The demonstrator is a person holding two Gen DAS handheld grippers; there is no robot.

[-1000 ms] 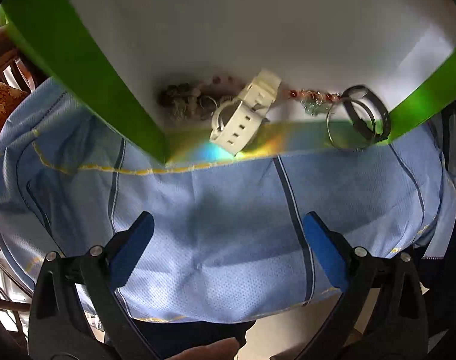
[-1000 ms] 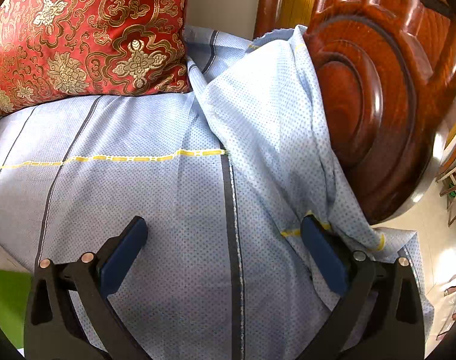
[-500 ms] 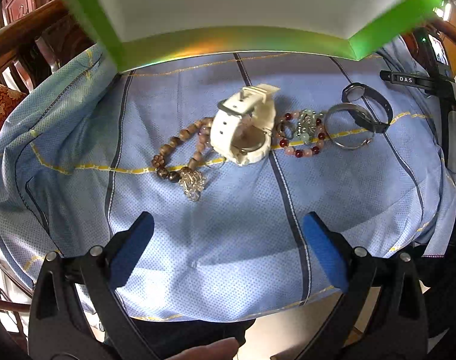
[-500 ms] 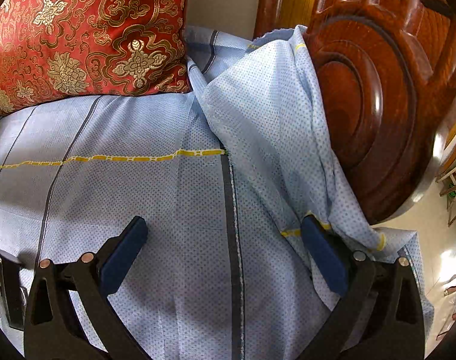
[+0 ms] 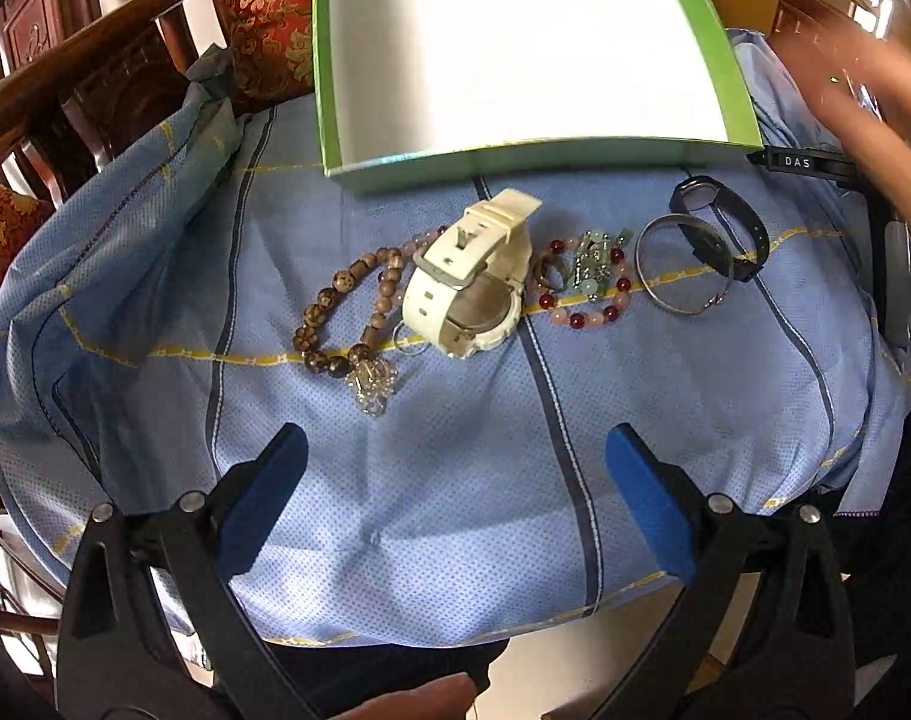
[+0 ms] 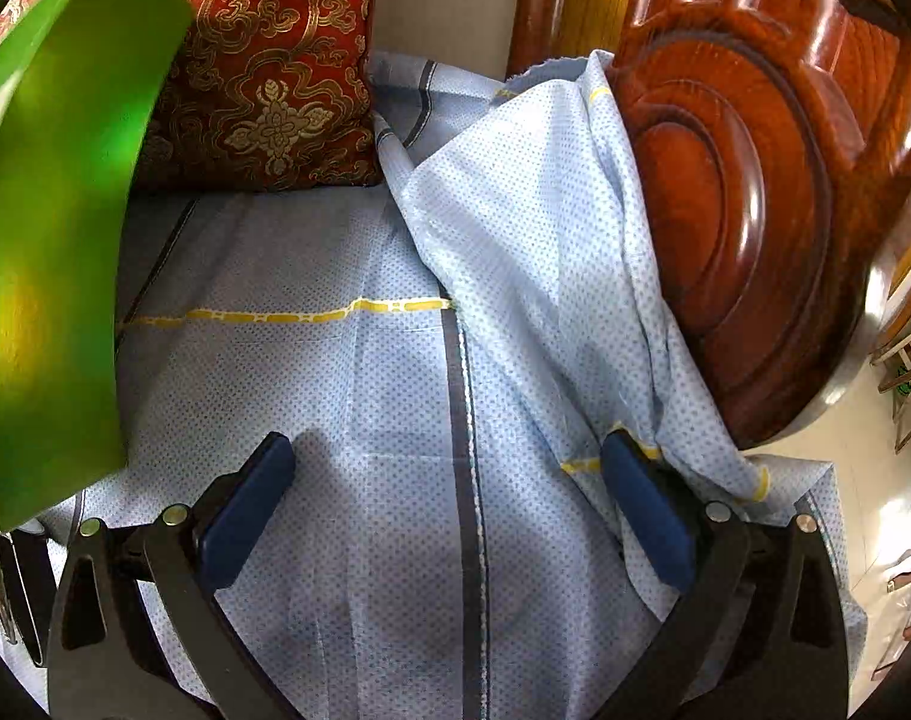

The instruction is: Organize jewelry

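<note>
1. The left gripper (image 5: 455, 468) was nearest, its blue-padded fingers (image 5: 263, 498) spread wide with nothing between them, so it looked ready to pick something up.
2. The right gripper (image 6: 449, 498) was spread wide too and held nothing; it hung over bare blue dotted cloth (image 6: 347, 396), away from the jewelry.
3. Past the left gripper, the jewelry lay in a row on the cloth, easy to reach: a brown wooden bead bracelet (image 5: 341, 324), a chunky white plastic watch (image 5: 473, 282), a pink and red bead bracelet (image 5: 587, 291), a thin silver bangle (image 5: 677, 270) and a black band (image 5: 722, 228).
4. Farthest back sat a green cardboard box with a white inside (image 5: 719, 54), open and empty, probably waiting for the jewelry.
</note>
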